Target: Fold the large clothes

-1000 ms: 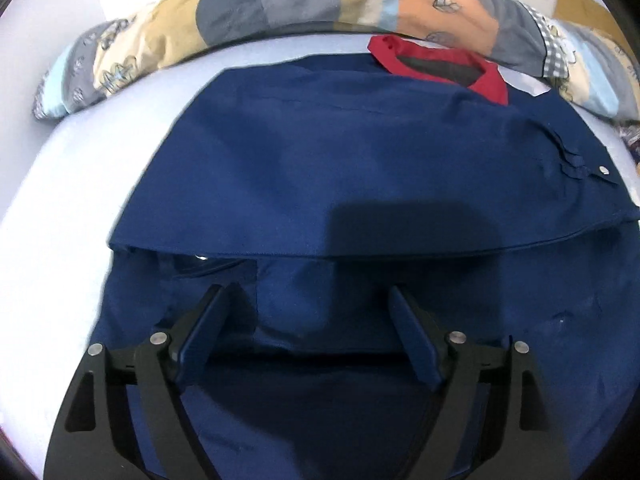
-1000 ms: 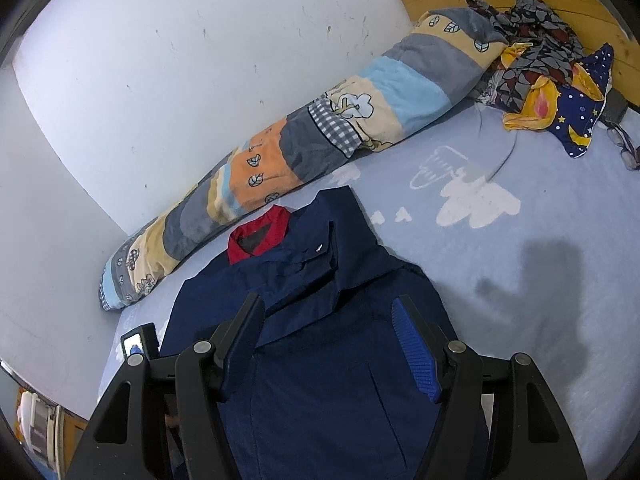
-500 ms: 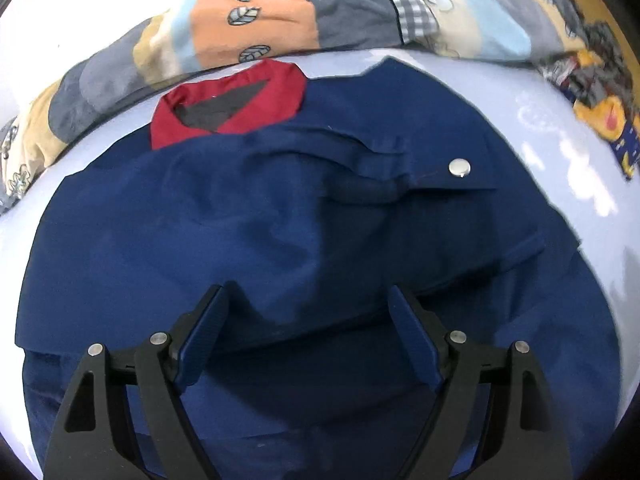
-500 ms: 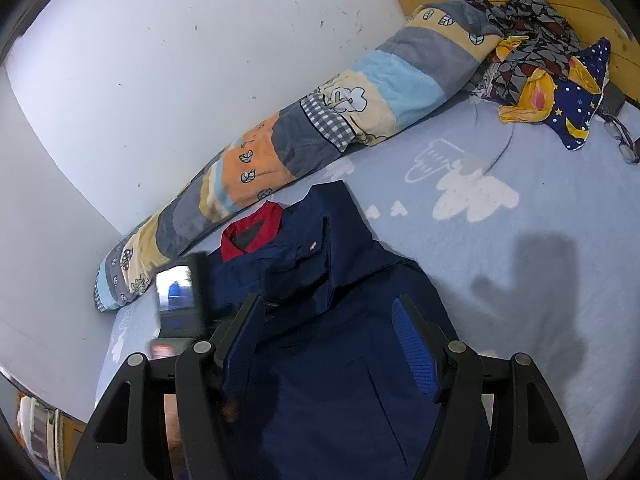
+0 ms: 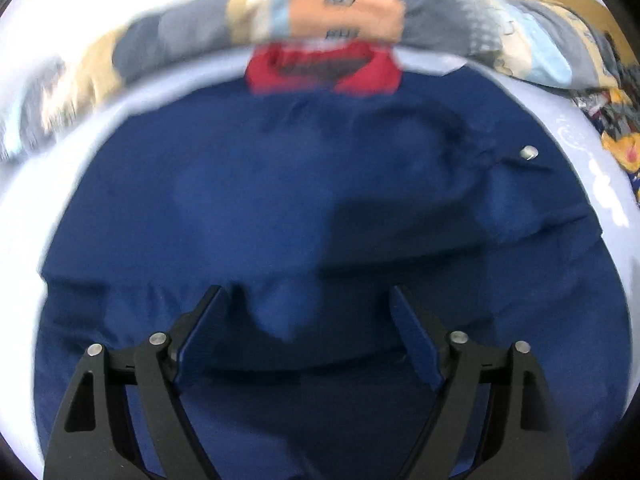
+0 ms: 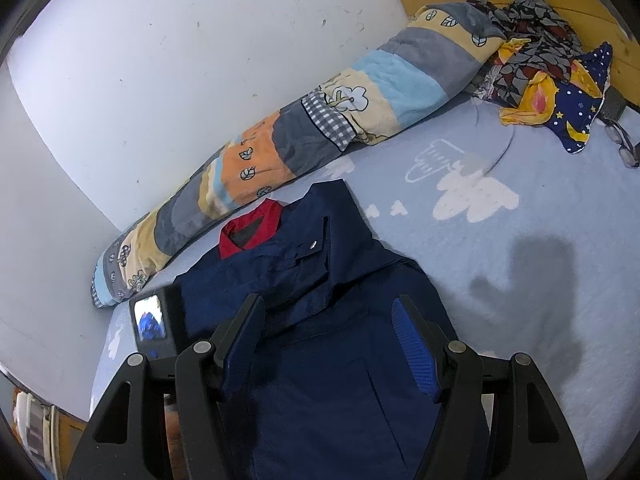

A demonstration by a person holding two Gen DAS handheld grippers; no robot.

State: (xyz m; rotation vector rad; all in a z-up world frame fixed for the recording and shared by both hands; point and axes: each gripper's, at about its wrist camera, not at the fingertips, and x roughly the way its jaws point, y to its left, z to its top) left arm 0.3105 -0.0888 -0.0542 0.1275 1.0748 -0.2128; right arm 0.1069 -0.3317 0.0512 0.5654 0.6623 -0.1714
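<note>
A navy blue jacket [image 5: 304, 200] with a red collar [image 5: 324, 70] lies on the bed, its sleeves folded in over the body. It also shows in the right wrist view [image 6: 320, 320], with the collar [image 6: 250, 232] toward the wall. My left gripper [image 5: 308, 300] is open and empty, just above the jacket's lower half; this view is blurred. My right gripper [image 6: 328, 312] is open and empty, above the jacket's lower right part. The left gripper's camera body [image 6: 154, 320] shows at the jacket's left edge.
A long patchwork bolster [image 6: 300, 136] lies along the white wall behind the jacket. A heap of patterned clothes [image 6: 552, 84] sits at the far right by a wooden headboard [image 6: 592, 8]. The pale blue bedsheet [image 6: 520, 240] spreads to the jacket's right.
The left gripper has swung over the jacket, so the collar now sits centred at the top of its view. The right gripper has barely moved. Both stay open.
</note>
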